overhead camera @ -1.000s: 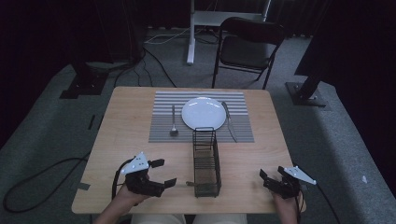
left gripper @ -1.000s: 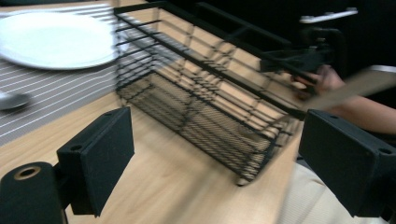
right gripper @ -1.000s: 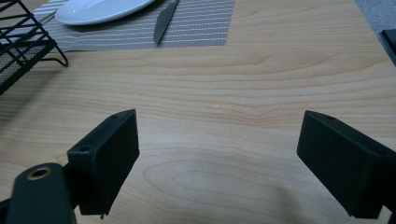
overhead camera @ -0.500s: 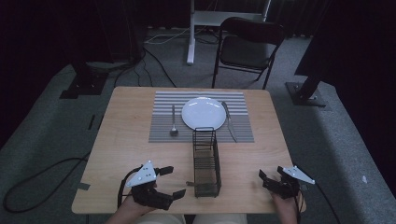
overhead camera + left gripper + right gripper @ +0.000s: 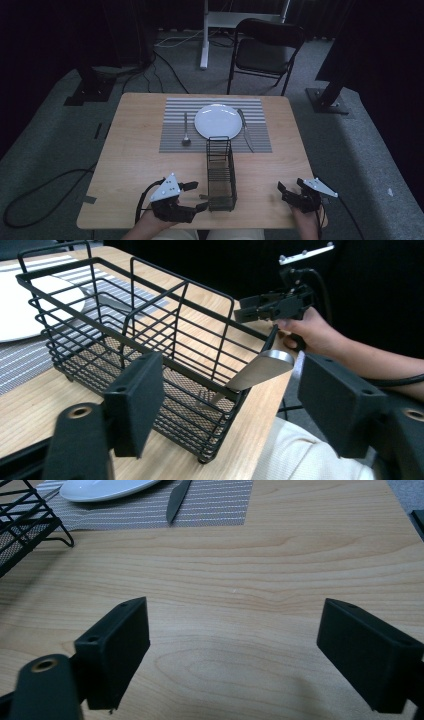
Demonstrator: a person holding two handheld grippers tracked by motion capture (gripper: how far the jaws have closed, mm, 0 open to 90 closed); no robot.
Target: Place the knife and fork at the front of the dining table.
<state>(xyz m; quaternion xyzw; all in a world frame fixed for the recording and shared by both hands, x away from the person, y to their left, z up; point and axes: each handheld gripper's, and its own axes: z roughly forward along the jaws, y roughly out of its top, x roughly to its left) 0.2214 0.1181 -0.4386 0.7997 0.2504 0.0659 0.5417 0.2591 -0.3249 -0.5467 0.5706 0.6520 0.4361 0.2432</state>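
Note:
A black wire basket (image 5: 220, 172) (image 5: 150, 335) stands lengthwise on the wooden table (image 5: 140, 150), near the front edge. A metal fork (image 5: 260, 369) leans inside its near end, tines down on the mesh floor and handle resting over the rim. My left gripper (image 5: 196, 196) (image 5: 235, 410) is open just left of that end, with the fork handle between its jaws but apart from both. My right gripper (image 5: 286, 192) (image 5: 240, 650) (image 5: 270, 305) is open low over bare wood at the front right, holding nothing.
A striped placemat (image 5: 175, 145) (image 5: 210, 505) lies at the table's far middle. On it are a white plate (image 5: 217, 121) (image 5: 110, 487), a spoon (image 5: 186, 131) to its left and a knife (image 5: 246, 130) (image 5: 177, 500) to its right. A folding chair (image 5: 267, 50) stands beyond the table.
My left gripper has shifted a little toward the near edge and toward the basket's near end. The right gripper has stayed in place.

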